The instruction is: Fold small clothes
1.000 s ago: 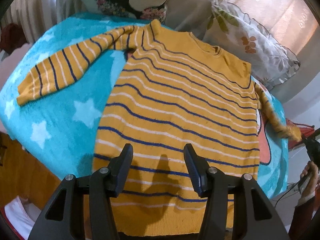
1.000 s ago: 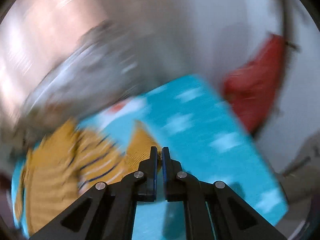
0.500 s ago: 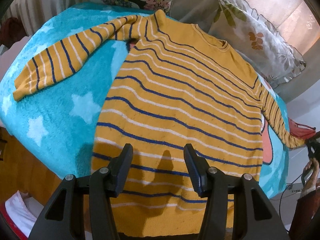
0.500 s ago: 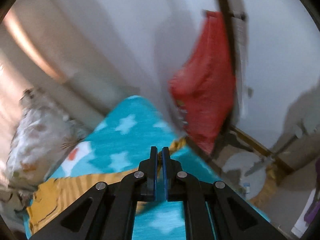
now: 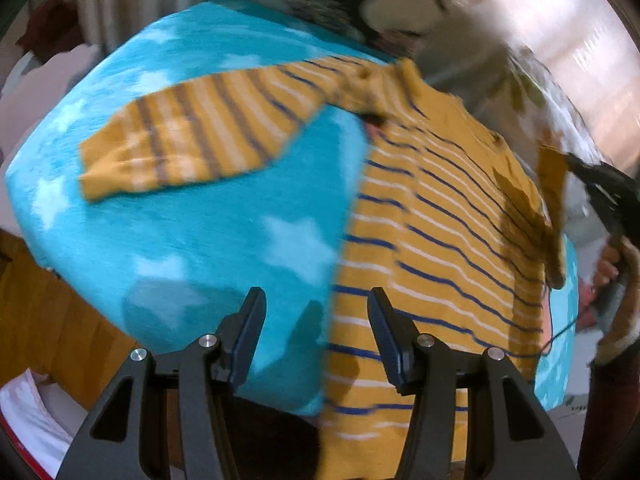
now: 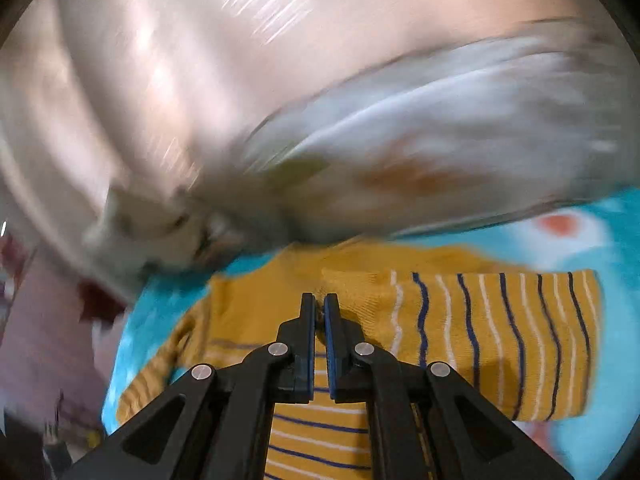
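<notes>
the sweater point(image 5: 440, 216), yellow with dark blue and white stripes, lies flat and face up on a turquoise blanket point(image 5: 208, 232) printed with pale stars. in the left wrist view one sleeve point(image 5: 200, 136) stretches out sideways across the blanket, away from the body of the sweater. the other sleeve point(image 6: 496, 340) is lifted and carried over the chest, and its cuff end is pinched in the right gripper point(image 6: 319, 308).

right gripper: fingers closed on the sleeve fabric, which shows as a thin fold between the two pads. in the left wrist view the same gripper point(image 5: 600, 188) appears at the right edge, held in a person's hand point(image 5: 612, 268), with the sleeve hanging from it over the sweater's shoulder.

left gripper point(image 5: 316, 332): fingers partly open with nothing between them. it hangs over the lower part of the sweater, at the side edge where the knit meets the blanket. contact with the fabric cannot be told.

a light pillow point(image 6: 420, 152) with a leaf print lies beyond the sweater's neckline, heavily blurred. no containers are in view. both views are smeared, so finer detail is not readable.
</notes>
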The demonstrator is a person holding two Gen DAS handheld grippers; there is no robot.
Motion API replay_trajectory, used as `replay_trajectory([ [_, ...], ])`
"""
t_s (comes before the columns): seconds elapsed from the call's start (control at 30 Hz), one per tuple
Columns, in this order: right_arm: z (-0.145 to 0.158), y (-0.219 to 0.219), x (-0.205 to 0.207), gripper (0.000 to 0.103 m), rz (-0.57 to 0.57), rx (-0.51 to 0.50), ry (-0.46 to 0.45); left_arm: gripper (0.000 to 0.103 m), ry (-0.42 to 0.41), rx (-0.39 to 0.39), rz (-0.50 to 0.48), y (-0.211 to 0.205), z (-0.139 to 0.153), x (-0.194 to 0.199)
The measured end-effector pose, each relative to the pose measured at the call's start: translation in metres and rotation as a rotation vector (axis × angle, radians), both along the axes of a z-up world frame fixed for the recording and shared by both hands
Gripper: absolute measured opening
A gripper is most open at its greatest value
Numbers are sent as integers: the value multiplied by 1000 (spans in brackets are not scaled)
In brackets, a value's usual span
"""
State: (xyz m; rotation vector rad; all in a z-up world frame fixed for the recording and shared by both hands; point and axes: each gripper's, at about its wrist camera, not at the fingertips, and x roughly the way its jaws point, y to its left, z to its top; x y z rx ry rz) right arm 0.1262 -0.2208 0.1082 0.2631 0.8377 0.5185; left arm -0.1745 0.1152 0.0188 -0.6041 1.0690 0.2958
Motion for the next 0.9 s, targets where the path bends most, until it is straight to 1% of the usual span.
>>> replay_trajectory([
  [0.07, -23, 71, 2, 4, 86, -66, 25, 51, -2, -9, 29, 25, -1, -10],
  [0.17, -60, 143, 6, 4, 169, -127, 85, 51, -9, -4, 73, 68, -1, -23],
  [0.23, -87, 182, 6, 6, 219, -164, 138, 52, -10, -5, 98, 93, -2, -28],
  [0.27, -96, 196, 4, 9, 240, -180, 155, 52, -9, -5, 107, 102, -2, -29],
  [0.3, -107, 214, 0, 9, 275, -187, 179, 52, -8, -7, 117, 114, -4, -32],
  [0.37, -117, 232, -8, 9, 321, -192, 207, 52, -5, -9, 133, 133, -6, -34],
  [0.4, -118, 242, -13, 9, 345, -202, 200, 52, -5, -12, 140, 142, -7, -34],
  [0.47, -110, 251, -25, 10, 393, -170, 205, 52, -6, -12, 150, 154, -8, -33],
  [0.5, -104, 250, -30, 12, 398, -151, 201, 52, -11, -15, 154, 161, -9, -31],
  [0.57, -94, 240, -36, 23, 365, -168, 179, 54, -13, -17, 159, 168, -11, -28],
  [0.63, -87, 227, -37, 28, 316, -176, 183, 55, -6, -18, 170, 177, -17, -26],
  [0.7, -84, 211, -41, 29, 264, -150, 213, 55, 2, -35, 183, 186, -24, -24],
  [0.77, -80, 207, -47, 30, 259, -123, 240, 55, 6, -45, 196, 194, -29, -24],
  [0.8, -79, 208, -54, 30, 275, -101, 260, 55, 7, -48, 203, 198, -30, -24],
  [0.87, -79, 222, -68, 33, 338, -87, 285, 55, 12, -53, 216, 203, -31, -25],
  [0.9, -82, 240, -79, 33, 390, -85, 302, 55, 12, -56, 222, 206, -32, -25],
])
